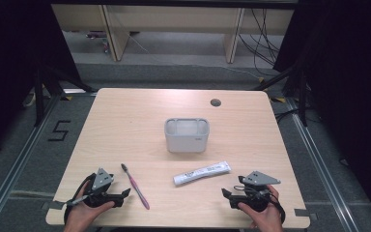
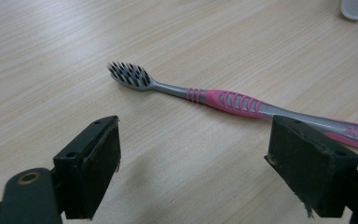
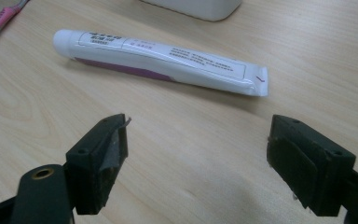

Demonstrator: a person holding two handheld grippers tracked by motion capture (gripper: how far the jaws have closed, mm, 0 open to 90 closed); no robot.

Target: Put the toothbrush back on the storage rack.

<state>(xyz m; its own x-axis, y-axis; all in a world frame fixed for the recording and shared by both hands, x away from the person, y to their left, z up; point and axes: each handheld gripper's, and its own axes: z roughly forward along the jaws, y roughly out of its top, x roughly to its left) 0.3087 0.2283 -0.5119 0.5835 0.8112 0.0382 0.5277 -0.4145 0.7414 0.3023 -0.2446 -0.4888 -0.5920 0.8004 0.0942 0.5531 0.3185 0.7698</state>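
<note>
On the bench [image 1: 125,116], a pale wood top with rounded corners and a small round grommet hole [image 1: 215,102] near the far edge, the biggest thing is a grey-white box [image 1: 186,135] sitting about dead centre, open at the top as far as I can see. Next down in size are the two sets of tongs, both held at the near edge by a hand each. Left tongs [image 1: 124,195] sit at the near left corner with jaws pointing toward the middle, spread wide, nothing between them; in the left gripper view you see both black pads [image 2: 89,171] well apart with bare wood in the gap [image 2: 193,172]. Right tongs [image 1: 226,194] are at the near right, jaws also wide open and empty, same story in the right gripper view [image 3: 196,170]. Then there's the tube [image 1: 202,173], white with a purple stripe along one side and small print I can't read, lying flat in front of the box, a bit right of centre, just beyond the right tongs [image 3: 161,63]. Smallest is the toothbrush [image 1: 135,186], pink and grey handle, dark bristles, lying flat between the left tongs and the tube, head pointing away from the person [image 2: 228,100]. It's near the left tongs but not touching them.
</note>
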